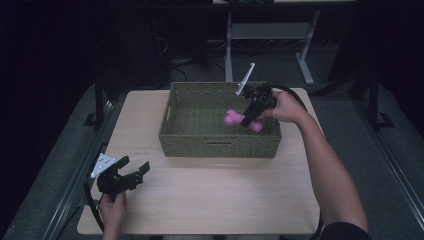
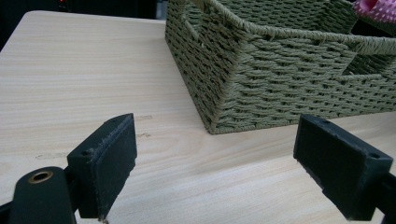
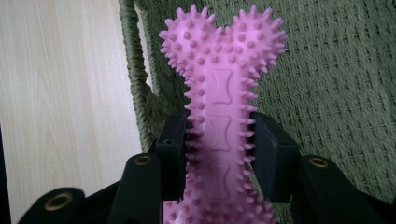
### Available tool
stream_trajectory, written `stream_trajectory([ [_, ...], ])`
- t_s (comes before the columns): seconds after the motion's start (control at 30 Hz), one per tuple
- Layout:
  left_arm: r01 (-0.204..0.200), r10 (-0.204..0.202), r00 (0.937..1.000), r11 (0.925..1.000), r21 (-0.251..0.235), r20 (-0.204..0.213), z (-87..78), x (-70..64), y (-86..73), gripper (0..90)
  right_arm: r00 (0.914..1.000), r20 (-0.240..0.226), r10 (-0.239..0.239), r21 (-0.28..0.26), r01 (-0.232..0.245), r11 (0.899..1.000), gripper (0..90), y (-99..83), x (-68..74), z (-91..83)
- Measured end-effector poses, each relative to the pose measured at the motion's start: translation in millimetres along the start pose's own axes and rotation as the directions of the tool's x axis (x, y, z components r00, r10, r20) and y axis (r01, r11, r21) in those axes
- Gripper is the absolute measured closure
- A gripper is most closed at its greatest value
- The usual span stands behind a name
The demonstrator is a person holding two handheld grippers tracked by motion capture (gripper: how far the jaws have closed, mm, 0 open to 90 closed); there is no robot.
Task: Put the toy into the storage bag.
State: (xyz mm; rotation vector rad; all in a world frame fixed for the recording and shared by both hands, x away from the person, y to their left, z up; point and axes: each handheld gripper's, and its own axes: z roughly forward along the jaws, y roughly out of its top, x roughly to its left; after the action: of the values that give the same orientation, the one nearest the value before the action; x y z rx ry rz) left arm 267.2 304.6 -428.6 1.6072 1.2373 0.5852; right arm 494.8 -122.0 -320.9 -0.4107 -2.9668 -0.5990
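- High view: the green woven basket (image 1: 220, 142) sits at the far middle of the table (image 1: 210, 200), and everything plays off it. The right gripper (image 1: 248, 119) dips in over the basket's right end, with the pink spiky bone toy (image 1: 231, 118) at its tip, low inside the basket near the right wall. Judging by that angle, the hand comes over the rim so the toy can travel down or up without snagging the weave.
- Same view: the left gripper (image 1: 134, 167) rests well in front of the basket's left corner, low over the wood, parked out of the way, it seems.
- Left gripper view: jaws spread wide with nothing between them, bare table under them. The basket's near corner (image 2: 219, 116) rises just ahead, and a sliver of pink toy (image 2: 378, 9) peeks over the far rim.
- Right gripper view: the pads (image 3: 173, 154) are clamped on the narrow shaft of the toy (image 3: 222, 93), knobbed head pointing away. A grip at the waist makes sense: the flared ends stop it slipping. Behind the toy is basket weave (image 3: 336, 93), with the basket's rim (image 3: 133, 70) and table (image 3: 60, 93) off to one side.
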Motion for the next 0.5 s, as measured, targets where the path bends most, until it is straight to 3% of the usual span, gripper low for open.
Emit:
stream_trajectory([
  [0.5, 0.0, 0.0, 1.0, 1.0, 0.001, -0.001, -0.4, 0.1, 0.1, 12.8, 0.9998, -0.017, 0.005, 0.018, -0.005, 1.0, 58.2, -1.4, -5.4, 13.9],
])
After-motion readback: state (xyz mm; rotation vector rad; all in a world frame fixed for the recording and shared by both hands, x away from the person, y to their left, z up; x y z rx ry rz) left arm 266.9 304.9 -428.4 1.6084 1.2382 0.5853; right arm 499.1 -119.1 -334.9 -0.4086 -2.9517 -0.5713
